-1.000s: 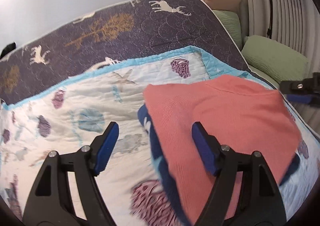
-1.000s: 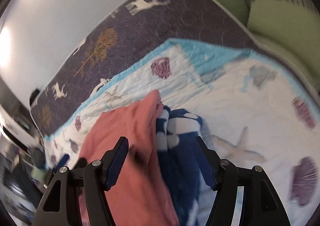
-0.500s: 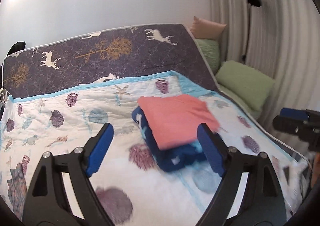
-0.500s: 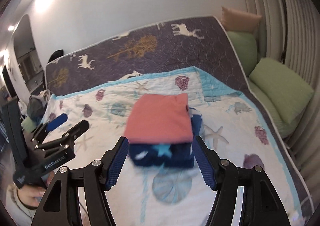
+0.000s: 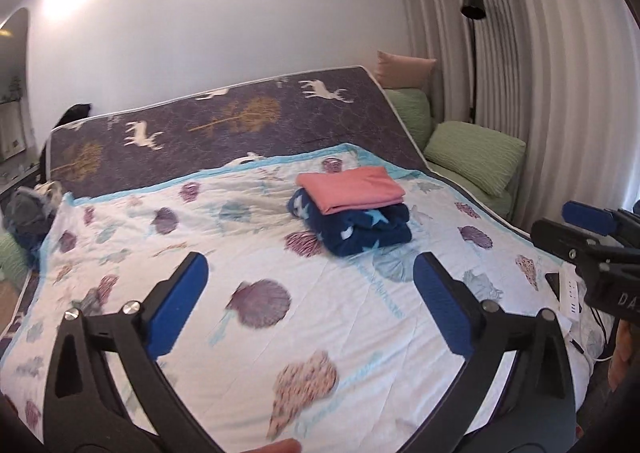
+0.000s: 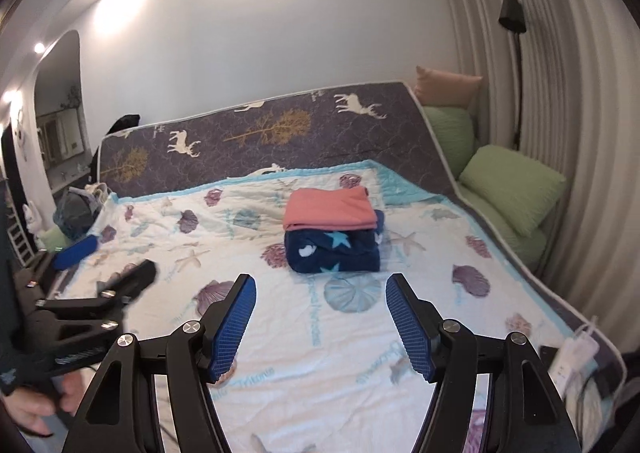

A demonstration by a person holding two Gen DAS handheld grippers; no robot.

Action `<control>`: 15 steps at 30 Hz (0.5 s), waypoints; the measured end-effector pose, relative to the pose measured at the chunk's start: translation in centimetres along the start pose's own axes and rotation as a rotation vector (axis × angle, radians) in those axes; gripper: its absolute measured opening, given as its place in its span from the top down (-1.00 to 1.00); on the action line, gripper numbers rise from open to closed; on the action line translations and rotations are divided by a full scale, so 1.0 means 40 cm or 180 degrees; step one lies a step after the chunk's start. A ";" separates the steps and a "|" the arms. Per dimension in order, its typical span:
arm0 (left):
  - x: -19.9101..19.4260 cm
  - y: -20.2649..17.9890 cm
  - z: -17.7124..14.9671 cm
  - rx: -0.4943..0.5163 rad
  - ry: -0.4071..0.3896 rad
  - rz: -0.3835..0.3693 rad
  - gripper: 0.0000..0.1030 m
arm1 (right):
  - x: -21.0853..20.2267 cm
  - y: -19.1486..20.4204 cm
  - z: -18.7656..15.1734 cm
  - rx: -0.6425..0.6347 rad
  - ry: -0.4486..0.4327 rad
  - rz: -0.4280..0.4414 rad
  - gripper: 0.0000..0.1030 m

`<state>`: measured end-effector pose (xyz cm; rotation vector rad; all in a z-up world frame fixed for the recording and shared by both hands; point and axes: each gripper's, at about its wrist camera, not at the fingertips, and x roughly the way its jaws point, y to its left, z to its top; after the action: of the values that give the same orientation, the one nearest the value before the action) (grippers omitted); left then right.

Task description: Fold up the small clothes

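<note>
Left wrist view shows the left gripper (image 5: 310,307) spread wide above the shell-print quilt (image 5: 248,333); its jaws have just been opening and nothing is between them. The right gripper (image 6: 320,323) also stands apart and empty. The folded pink garment (image 6: 330,208) lies on the folded navy star garment (image 6: 334,251), well apart from both grippers.

shirt (image 6: 330,207) on blanket (image 6: 334,251), on bed (image 6: 280,333)

bed (image 6: 532,281) | shell-print quilt (image 6: 304,337) spread on top | folded clothes stack (image 6: 332,233) on quilt
</note>
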<state>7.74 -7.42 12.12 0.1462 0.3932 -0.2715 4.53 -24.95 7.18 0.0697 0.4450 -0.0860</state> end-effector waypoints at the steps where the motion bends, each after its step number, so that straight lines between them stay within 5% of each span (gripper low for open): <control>1: -0.014 0.006 -0.007 -0.0026 0.0012 0.0042 -0.98 | -0.012 0.009 -0.008 -0.0023 -0.0006 -0.0034 -0.39; 6: -0.088 0.017 -0.046 -0.0004 -0.0008 0.0262 -0.98 | -0.064 0.038 -0.055 -0.0023 -0.0001 -0.0015 -0.42; 15: -0.148 0.034 -0.113 -0.0152 0.0114 0.0199 -0.98 | -0.098 0.085 -0.093 -0.0031 0.0017 -0.0047 -0.44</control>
<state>1.28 -3.89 10.46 0.1165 0.4297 -0.1980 -0.25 -21.01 5.70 0.0570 0.4513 -0.0982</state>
